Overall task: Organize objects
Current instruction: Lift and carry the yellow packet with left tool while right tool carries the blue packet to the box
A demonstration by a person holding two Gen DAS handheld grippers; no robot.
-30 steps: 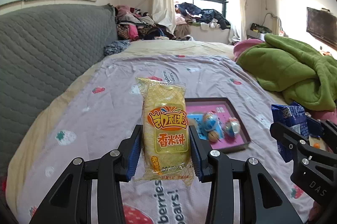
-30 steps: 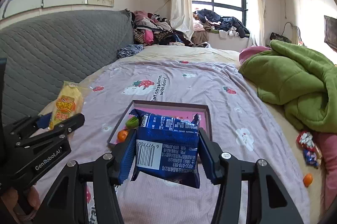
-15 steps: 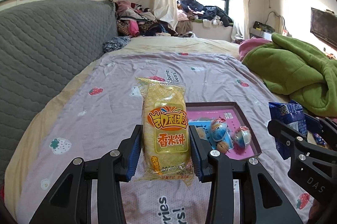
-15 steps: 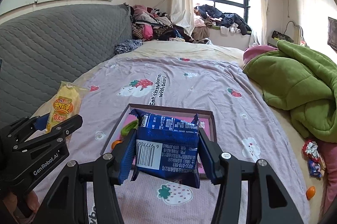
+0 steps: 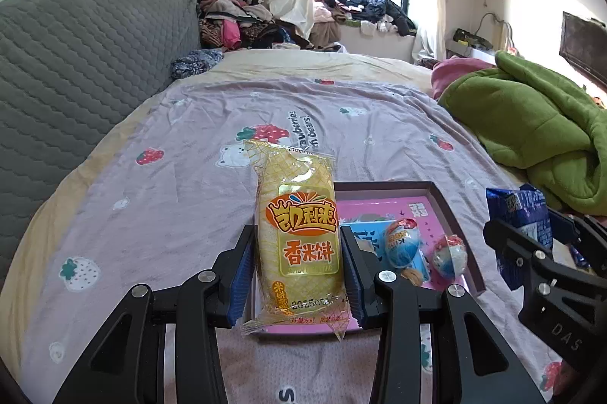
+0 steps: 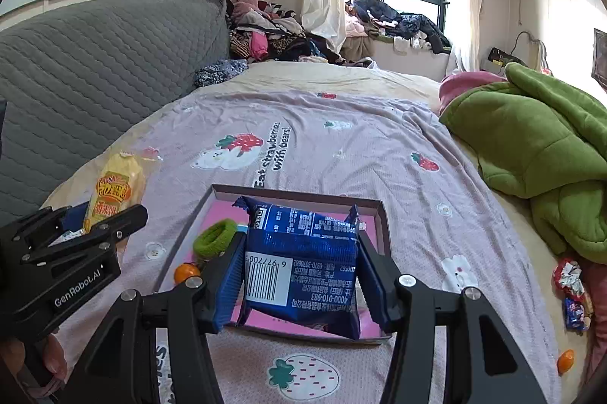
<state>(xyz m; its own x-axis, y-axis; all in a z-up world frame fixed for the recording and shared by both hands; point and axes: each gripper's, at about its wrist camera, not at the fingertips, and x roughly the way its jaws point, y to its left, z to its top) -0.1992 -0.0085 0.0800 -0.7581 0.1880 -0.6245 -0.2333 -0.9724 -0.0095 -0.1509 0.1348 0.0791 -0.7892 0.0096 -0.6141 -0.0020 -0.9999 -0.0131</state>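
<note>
My left gripper [image 5: 297, 271] is shut on an upright yellow rice-cake packet [image 5: 297, 233], held over the near left corner of a shallow pink box [image 5: 444, 203]. Two foil-wrapped eggs [image 5: 402, 242] lie in that box. My right gripper [image 6: 299, 275] is shut on a blue snack bag [image 6: 303, 263], hanging above the same pink box [image 6: 381, 214]. A green hair tie [image 6: 214, 237] and a small orange ball [image 6: 186, 272] lie in the box's left part. Each gripper shows at the edge of the other's view.
The box lies on a purple strawberry-print bedspread [image 5: 189, 176]. A grey quilted headboard [image 5: 76, 62] runs along the left. A green blanket [image 5: 531, 123] is heaped at the right. Loose snack packets [image 6: 571, 290] and another orange ball [image 6: 565, 360] lie at the right bed edge.
Both grippers have moved forward and slightly down toward the pink box, each keeping its packet. The box now lies right under the fingertips in both views.
</note>
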